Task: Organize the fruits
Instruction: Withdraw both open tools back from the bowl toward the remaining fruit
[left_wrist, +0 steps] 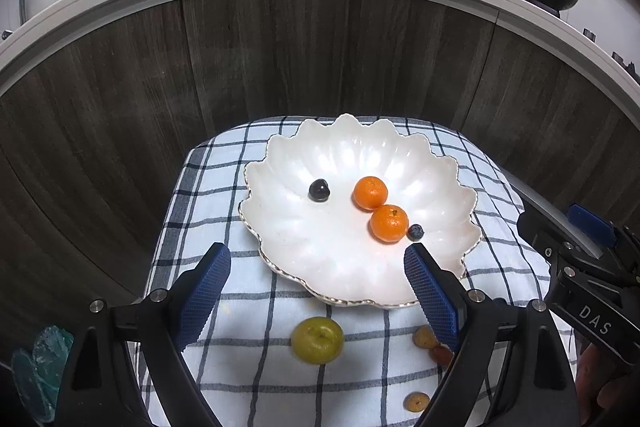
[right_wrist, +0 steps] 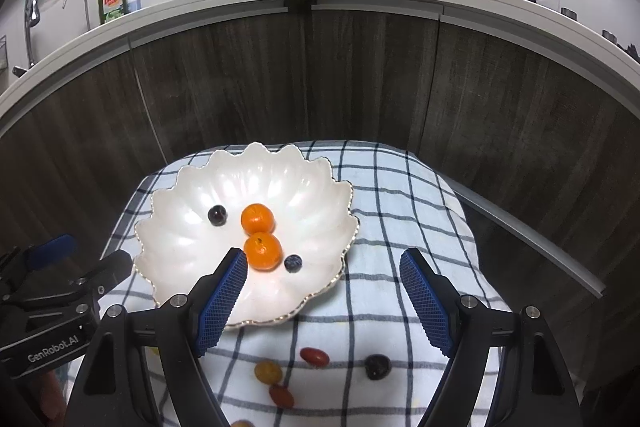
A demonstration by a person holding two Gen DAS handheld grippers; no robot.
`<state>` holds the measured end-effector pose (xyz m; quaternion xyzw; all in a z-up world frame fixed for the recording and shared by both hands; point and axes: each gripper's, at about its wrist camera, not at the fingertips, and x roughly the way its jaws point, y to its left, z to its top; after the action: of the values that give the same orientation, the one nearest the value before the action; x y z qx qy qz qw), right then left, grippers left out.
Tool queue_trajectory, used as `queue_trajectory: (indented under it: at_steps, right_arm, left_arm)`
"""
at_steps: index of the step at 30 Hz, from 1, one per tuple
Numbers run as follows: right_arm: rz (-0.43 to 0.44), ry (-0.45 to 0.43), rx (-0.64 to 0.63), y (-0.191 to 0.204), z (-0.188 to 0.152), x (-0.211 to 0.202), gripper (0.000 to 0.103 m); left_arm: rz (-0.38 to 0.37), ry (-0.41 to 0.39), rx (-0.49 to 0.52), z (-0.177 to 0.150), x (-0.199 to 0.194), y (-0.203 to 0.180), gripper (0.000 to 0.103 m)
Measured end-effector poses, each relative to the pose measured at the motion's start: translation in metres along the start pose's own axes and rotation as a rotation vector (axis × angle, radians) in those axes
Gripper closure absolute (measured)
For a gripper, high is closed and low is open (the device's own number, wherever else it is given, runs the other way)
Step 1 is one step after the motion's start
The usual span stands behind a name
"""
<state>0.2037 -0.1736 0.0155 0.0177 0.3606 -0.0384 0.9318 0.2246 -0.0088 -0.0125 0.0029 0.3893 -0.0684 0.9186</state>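
With the left claw (left_wrist: 318, 269) and the right claw (right_wrist: 322, 275) both agape and empty, the green fruit (left_wrist: 317, 339) lies on the cloth (left_wrist: 248, 291) just below the left's tips, so it should drop straight down, straddle it, then lift to the plate (left_wrist: 288, 239).

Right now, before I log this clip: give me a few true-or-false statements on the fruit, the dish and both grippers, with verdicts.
1. Two oranges lie on the scalloped white dish. True.
2. The green fruit lies on the dish. False: it is on the checked cloth.
3. The left gripper grips a blueberry. False: open, empty.
4. The right gripper is open and empty. True.
5. A blueberry lies beside the nearer orange. True.
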Motion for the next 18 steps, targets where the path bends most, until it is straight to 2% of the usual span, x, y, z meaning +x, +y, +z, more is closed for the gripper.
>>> queue_trajectory:
  at_steps: [18]
  right_arm:
    - [-0.015,0.002,-0.003,-0.026,-0.025,-0.014,0.023]
  left_arm:
    - [-0.007,-0.003,0.037,-0.025,-0.014,-0.027,0.014]
